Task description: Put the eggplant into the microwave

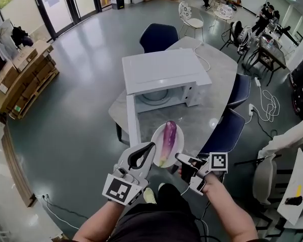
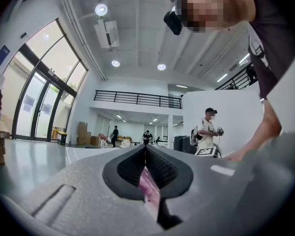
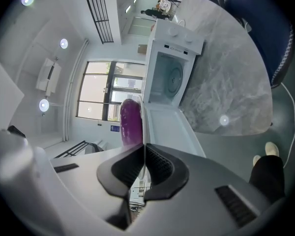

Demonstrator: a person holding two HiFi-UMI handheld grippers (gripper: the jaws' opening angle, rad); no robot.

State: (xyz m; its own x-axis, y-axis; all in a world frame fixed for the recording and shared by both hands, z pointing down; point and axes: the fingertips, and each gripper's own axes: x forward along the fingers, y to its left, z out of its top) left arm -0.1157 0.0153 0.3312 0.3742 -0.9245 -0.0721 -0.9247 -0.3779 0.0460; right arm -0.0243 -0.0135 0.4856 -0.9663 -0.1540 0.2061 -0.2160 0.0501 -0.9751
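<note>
A purple eggplant lies on a white plate held in the air in front of the table. My left gripper is shut on the plate's left rim, and my right gripper is shut on its near right rim. In the left gripper view the plate shows as a thin pinkish sliver between the closed jaws of the left gripper. The right gripper pinches the plate edge, with the eggplant just beyond. The white microwave stands open on the table, its door swung toward me.
The grey marble table carries the microwave and a white cable. Blue chairs stand along its right side and another behind it. Stacked boxes on a pallet stand far left. A person stands in the distance.
</note>
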